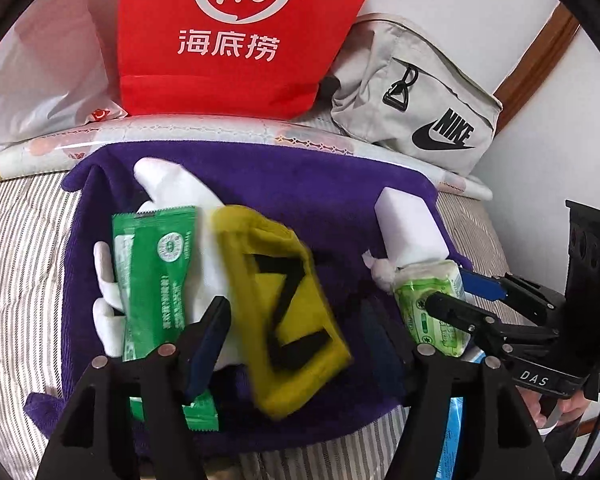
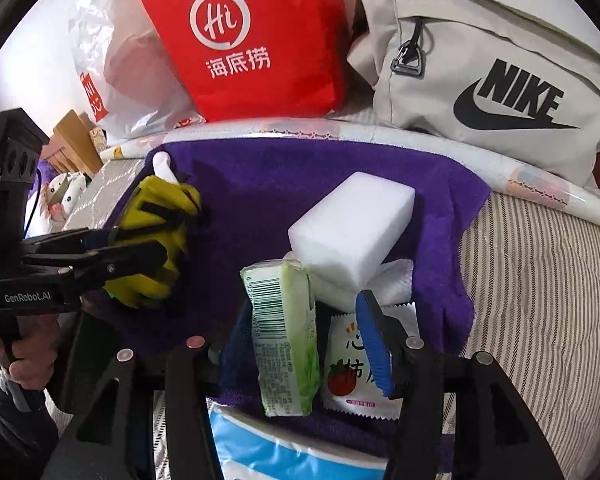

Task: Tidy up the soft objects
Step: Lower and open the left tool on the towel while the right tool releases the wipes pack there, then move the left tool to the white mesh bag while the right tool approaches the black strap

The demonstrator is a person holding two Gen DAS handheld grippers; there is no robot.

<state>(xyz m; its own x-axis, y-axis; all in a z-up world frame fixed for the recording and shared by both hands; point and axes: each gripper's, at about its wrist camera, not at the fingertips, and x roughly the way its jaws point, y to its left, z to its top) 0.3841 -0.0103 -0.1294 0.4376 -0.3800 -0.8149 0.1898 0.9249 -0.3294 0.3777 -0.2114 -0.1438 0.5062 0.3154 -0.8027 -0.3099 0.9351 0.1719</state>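
Note:
A yellow cloth with a black Z (image 1: 288,308) lies blurred on the purple towel (image 1: 300,184), partly over a white glove (image 1: 168,184) and beside a green packet (image 1: 156,280). My left gripper (image 1: 296,312) straddles the cloth with both pads clear of it, open; in the right wrist view it (image 2: 140,246) hangs over the yellow cloth (image 2: 156,216). A green tissue pack (image 2: 284,340) stands on edge between the fingers of my right gripper (image 2: 302,312), with a gap to the blue pad (image 2: 374,344). A white sponge (image 2: 352,228) rests just behind the pack.
A tomato-print sachet (image 2: 356,376) and a blue-and-white pack (image 2: 268,448) lie near the right gripper. At the back stand a red paper bag (image 1: 236,40), a grey Nike bag (image 1: 420,92) and a white plastic bag (image 1: 48,80). Striped bedding (image 2: 540,300) surrounds the towel.

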